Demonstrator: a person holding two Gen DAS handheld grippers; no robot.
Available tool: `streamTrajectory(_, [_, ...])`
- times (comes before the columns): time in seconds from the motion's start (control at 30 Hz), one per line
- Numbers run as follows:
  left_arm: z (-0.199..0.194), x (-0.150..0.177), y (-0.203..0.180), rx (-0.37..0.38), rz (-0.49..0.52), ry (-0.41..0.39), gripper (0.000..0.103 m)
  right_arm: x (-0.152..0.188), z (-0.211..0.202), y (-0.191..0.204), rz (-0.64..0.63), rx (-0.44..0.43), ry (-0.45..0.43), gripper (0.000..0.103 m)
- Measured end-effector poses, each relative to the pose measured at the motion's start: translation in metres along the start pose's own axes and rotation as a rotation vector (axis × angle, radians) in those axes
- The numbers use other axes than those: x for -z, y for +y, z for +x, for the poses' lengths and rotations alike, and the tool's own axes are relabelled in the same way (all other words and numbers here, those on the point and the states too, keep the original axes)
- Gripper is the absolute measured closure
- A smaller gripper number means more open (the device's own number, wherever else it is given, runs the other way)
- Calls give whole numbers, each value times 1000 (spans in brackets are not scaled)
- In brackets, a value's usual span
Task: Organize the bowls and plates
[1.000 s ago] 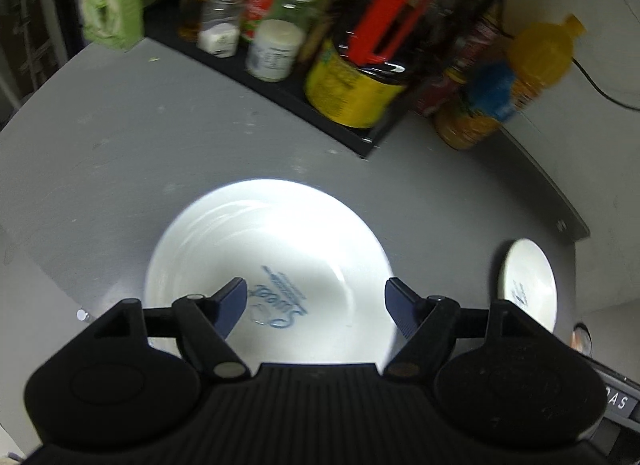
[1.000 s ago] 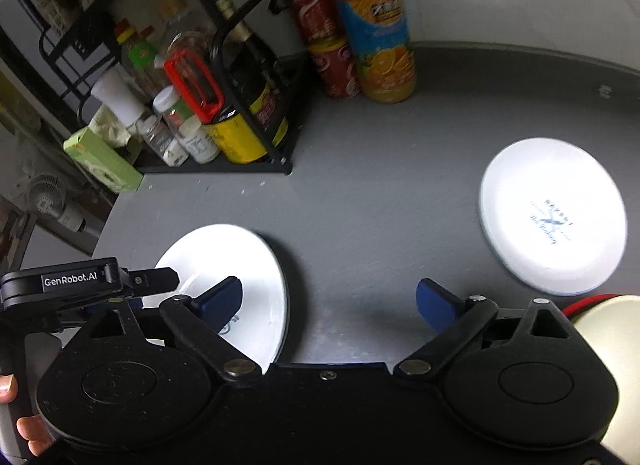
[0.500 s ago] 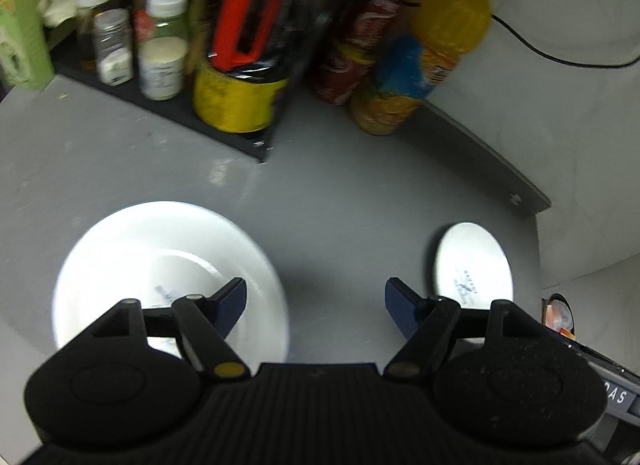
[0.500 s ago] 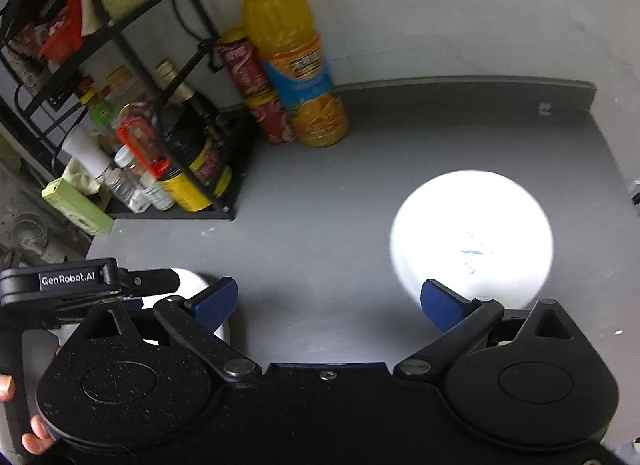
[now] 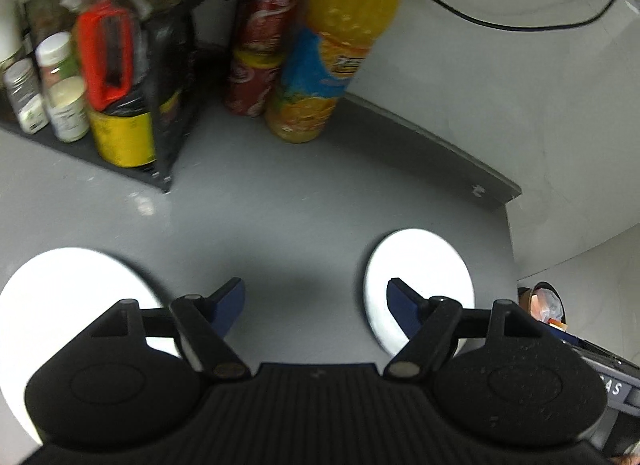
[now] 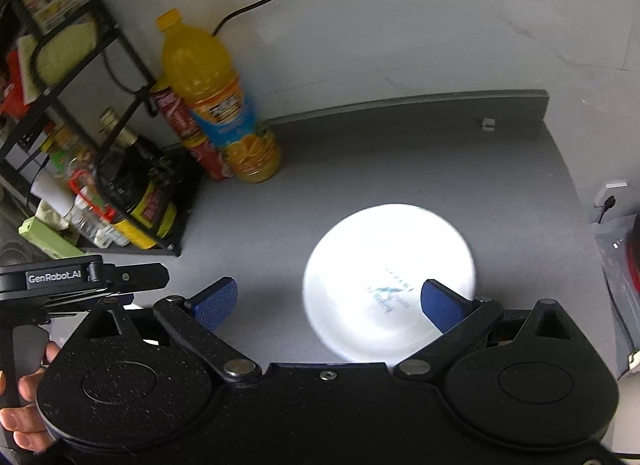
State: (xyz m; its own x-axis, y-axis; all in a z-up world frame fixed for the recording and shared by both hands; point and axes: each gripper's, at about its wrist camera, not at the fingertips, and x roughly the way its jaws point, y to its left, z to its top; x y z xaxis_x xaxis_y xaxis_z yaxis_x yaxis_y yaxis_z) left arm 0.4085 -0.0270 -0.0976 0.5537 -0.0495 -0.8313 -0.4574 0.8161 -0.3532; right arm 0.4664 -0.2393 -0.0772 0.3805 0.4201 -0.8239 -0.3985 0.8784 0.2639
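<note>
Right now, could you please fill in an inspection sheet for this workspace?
Surface: grey counter, bare between the dishes.
Job's things: white bowl at left; white plate at right, blue print showing; they lie apart.
Clutter: orange juice bottle, red cans, black rack of jars and bottles.
Grippers: left hand-held gripper open, empty; right hand-held gripper open, empty.
Cables: black cable along the wall.
Surroundings: pale wall.

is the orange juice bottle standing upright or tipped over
Upright. The orange juice bottle stands on its base on the grey counter, yellow cap at the top, next to the red cans by the wall.
</note>
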Motion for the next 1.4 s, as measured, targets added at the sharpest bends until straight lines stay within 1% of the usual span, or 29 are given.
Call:
streamTrajectory(0.2, [18, -8, -30, -12, 30, 15, 27, -10, 4, -26, -3, 23, 1, 4])
streamTrajectory(0.3, [29, -8, -41, -38, 54, 36, 27, -13, 12, -40, 2, 14, 28, 4])
streamTrajectory(0.37, [38, -9, -47, -35, 60, 48, 27, -14, 17, -49, 11, 20, 38, 4])
streamTrajectory(0.67, [81, -7, -60, -44, 76, 110, 27, -15, 46, -87, 55, 49, 102, 4])
streamTrajectory(0.83, [106, -2, -60, -48, 80, 153, 27, -14, 64, -100, 73, 49, 140, 6])
streamTrajectory(1.0, [127, 3, -60, -45, 76, 189, 30, -12, 80, -106, 73, 39, 173, 16])
streamTrajectory(1.03, [130, 4, -60, -45, 79, 192, 30, -11, 82, -106, 70, 36, 179, 17])
streamTrajectory(1.1, [137, 7, -62, -47, 83, 197, 31, -10, 88, -107, 67, 30, 191, 24])
streamTrajectory(1.13, [140, 9, -61, -48, 82, 199, 33, -9, 91, -108, 67, 27, 199, 25])
streamTrajectory(1.23, [146, 11, -59, -43, 67, 198, 40, -6, 98, -109, 72, 26, 215, 28])
streamTrajectory(1.33, [155, 14, -57, -35, 56, 222, 49, -3, 105, -110, 72, 30, 235, 32])
streamTrajectory(1.4, [159, 17, -56, -35, 46, 229, 53, -1, 109, -112, 72, 26, 245, 36])
